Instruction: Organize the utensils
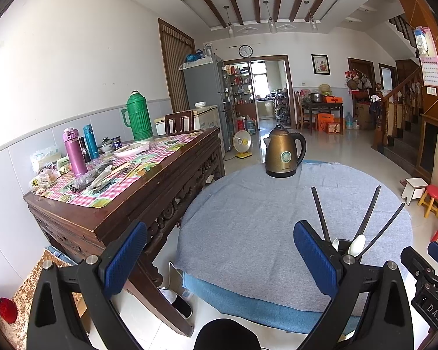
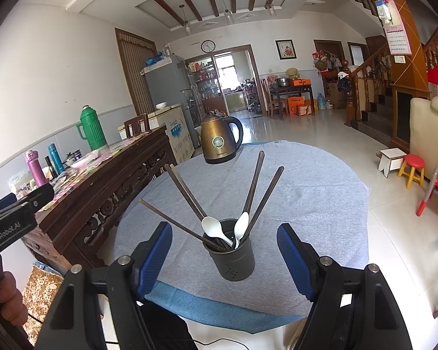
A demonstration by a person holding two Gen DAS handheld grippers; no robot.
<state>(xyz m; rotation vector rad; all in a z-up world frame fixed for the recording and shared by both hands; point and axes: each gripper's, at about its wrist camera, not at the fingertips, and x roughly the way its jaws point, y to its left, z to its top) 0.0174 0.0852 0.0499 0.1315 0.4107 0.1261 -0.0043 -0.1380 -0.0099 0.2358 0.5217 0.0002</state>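
Utensils already collected: dark chopsticks [image 2: 187, 195] and two white spoons [image 2: 216, 230] standing fanned in the dark holder [image 2: 233, 259] on the round grey-clothed surface [image 2: 321, 204], near its front edge, kettle [image 2: 220, 140] well behind. Looks like sorting done or near done; nothing loose left on the cloth. Right claw [image 2: 224, 259] released, jaws wide, empty, angled down with the holder framed between the pads but not touched, likely backed off or lined up for a regrasp. Left claw [image 1: 219, 262] also released and empty, pointing down past the surface edge, holder off to its right. More cutlery, a fork [image 1: 130, 166] included, on the side table [image 1: 160, 175], possibly next.
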